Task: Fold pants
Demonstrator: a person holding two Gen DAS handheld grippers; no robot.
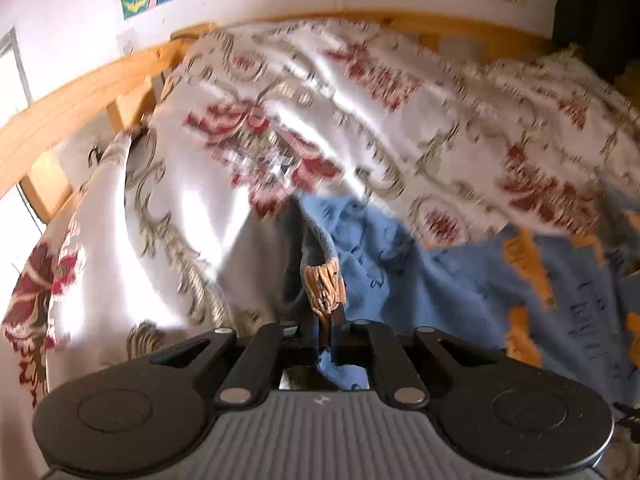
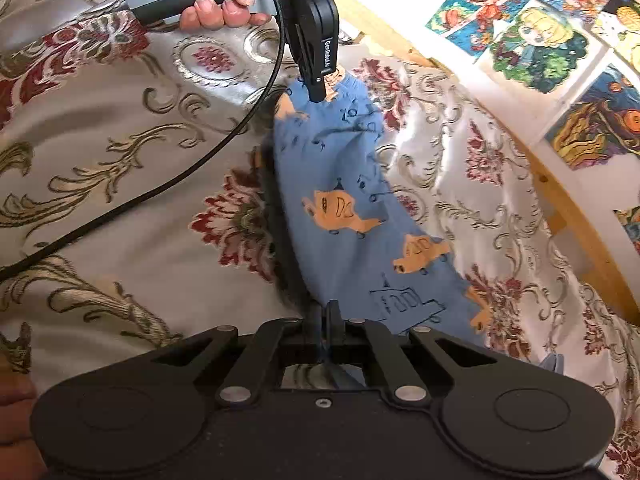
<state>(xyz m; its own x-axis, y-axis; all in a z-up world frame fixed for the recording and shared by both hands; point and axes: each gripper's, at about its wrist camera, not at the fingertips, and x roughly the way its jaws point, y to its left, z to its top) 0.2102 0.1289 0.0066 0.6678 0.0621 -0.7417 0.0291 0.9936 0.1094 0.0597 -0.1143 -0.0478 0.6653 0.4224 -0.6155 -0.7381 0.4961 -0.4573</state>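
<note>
Pants (image 2: 352,208) stretch lengthwise between left tool (image 2: 316,94) and right tool (image 2: 327,312), both clamped on them.

Floral bedspread (image 2: 120,152), wooden rail (image 1: 60,104), drawings (image 2: 536,44)

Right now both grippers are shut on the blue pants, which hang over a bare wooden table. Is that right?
Not a table. In the right wrist view the pants hang over a floral bedspread. The rest holds: the left gripper and right gripper are each shut on the fabric.
</note>
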